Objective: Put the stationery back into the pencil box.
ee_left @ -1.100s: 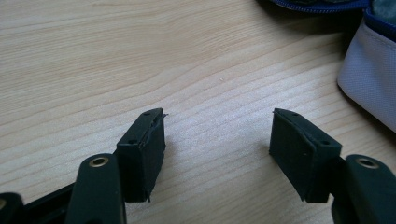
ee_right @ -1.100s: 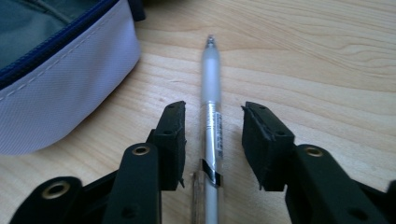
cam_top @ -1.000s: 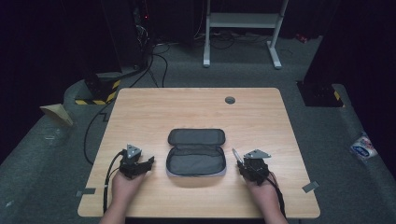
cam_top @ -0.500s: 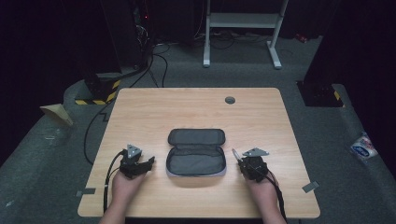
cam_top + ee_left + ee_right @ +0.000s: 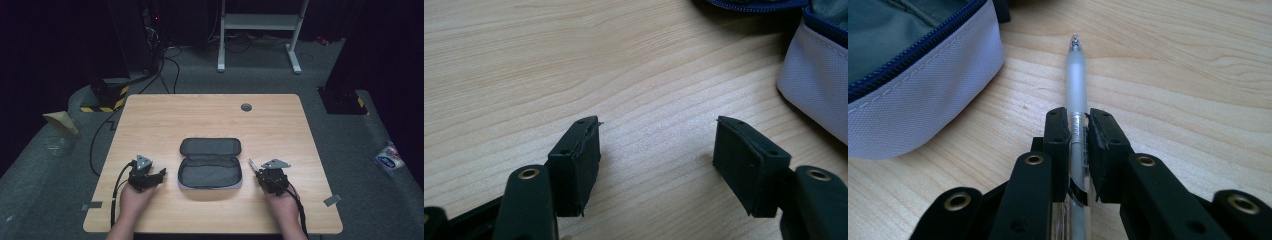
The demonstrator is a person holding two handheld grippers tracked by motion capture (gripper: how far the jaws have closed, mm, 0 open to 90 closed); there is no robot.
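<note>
My right claw [image 5: 1078,132] pinches a pen [image 5: 1075,80] lengthwise, tip aimed near the open case [image 5: 210,167]; my left claw [image 5: 656,150] rests wide, empty.

1. A light wooden worktop [image 5: 165,120] with visible grain stands on a grey carpeted floor [image 5: 350,150].
2. A small dark round grommet [image 5: 246,107] sits in the worktop near its far edge.
3. A white metal frame [image 5: 260,30] on 2 feet stands on the floor beyond the worktop.
4. Black cables [image 5: 165,65] run across the floor at the far left, toward dark equipment.
5. A yellow-and-black striped block [image 5: 107,97] lies by the worktop's far left corner.
6. A white and blue packet [image 5: 389,157] lies on the floor at the right.
7. 2 grey tape patches [image 5: 332,200] mark the floor near the worktop's near corners.
</note>
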